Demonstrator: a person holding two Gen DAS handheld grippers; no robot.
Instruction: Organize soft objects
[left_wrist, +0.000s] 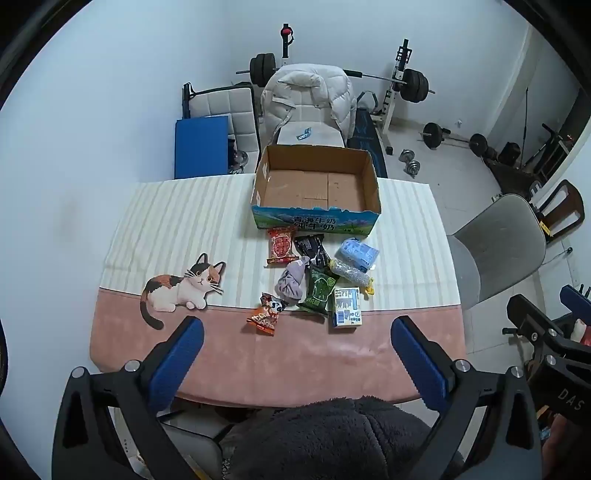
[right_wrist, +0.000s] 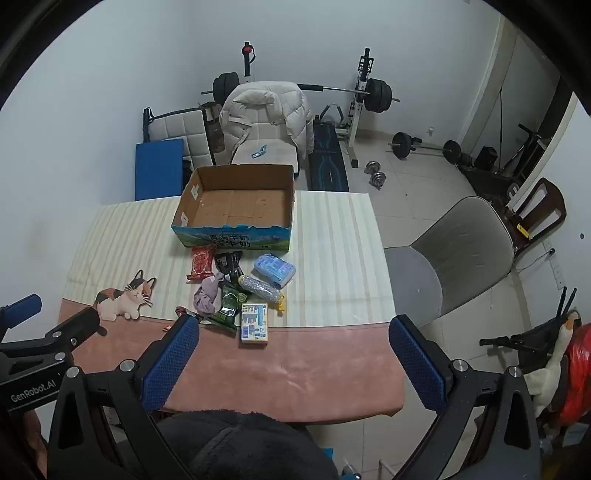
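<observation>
Both tools hang spread wide above the near edge of the surface (left_wrist: 122, 225), the left tool (left_wrist: 295, 334) and right tool (right_wrist: 293, 334) gripping nothing. The soft packets (red snack packet (left_wrist: 281, 245), tissue pack (left_wrist: 357, 254), grey cloth (left_wrist: 291, 282)) lie clustered just before the open cardboard box (left_wrist: 317, 184).

black claw (left_wrist: 295, 354) frames, blue textured pads (left_wrist: 177, 363), silver screws, grey fleece.

A room in someone's home, doubling as a gym: a loaded barbell (left_wrist: 413, 86) rests on its rack against the wall, dumbbells (left_wrist: 412, 162) lie on the tiled floor, a puffy coat (left_wrist: 306, 92) hangs over a chair, and a cat-print cloth (left_wrist: 177, 236) covers the bench.
</observation>
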